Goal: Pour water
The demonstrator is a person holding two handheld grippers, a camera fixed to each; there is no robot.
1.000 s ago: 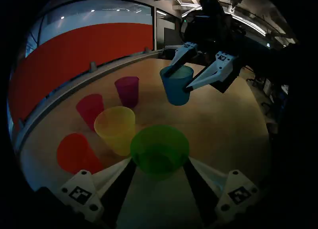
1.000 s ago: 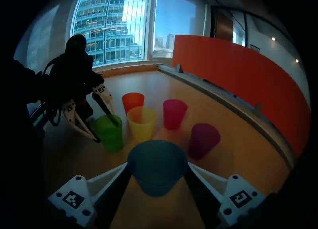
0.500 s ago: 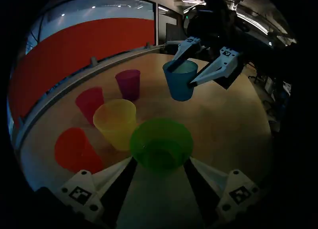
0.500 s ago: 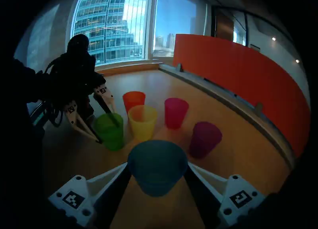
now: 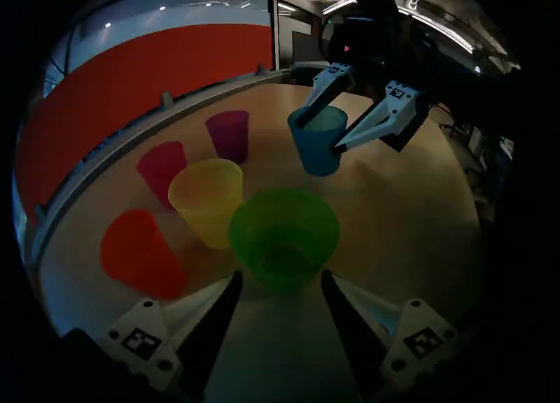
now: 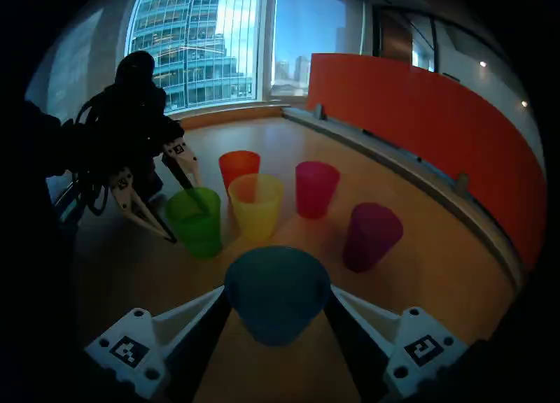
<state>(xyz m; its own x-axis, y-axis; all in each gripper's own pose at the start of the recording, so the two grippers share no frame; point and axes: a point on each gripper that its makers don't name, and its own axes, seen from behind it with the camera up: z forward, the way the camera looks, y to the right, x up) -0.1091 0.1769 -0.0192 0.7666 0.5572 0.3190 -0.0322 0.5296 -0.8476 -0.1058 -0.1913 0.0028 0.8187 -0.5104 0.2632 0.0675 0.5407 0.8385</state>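
Two-cup pouring set-up, both vessels in hand. In the left gripper view, the left gripper (image 5: 280, 277) is clenching the green cup (image 5: 283, 245) at lower centre, one finger pressing on each side of its wall and the mouth facing the camera. At upper centre-right of the same view, the right gripper (image 5: 318, 131) is grasping the blue cup (image 5: 318, 143), which is leaning slightly and sitting well apart from the green one. In the right gripper view the blue cup (image 6: 276, 291) is filling the lower centre between the right gripper (image 6: 276, 298) fingers, while the left gripper (image 6: 185, 217) is gripping the green cup (image 6: 192, 221) at centre-left, in front of a dark-clothed person (image 6: 133, 123). Four spare cups are standing on the wooden table (image 5: 406, 207): a yellow cup (image 5: 206, 200) just beside the green one, an orange cup (image 5: 140, 252) at lower left, a pink cup (image 5: 162, 168) and a purple cup (image 5: 229, 131) behind them. No stream is passing between the cups, and whether either is carrying water cannot be told. Judged progress: both cups are secured, but neither rim is meeting the other; bringing them together and tipping one over the other is remaining
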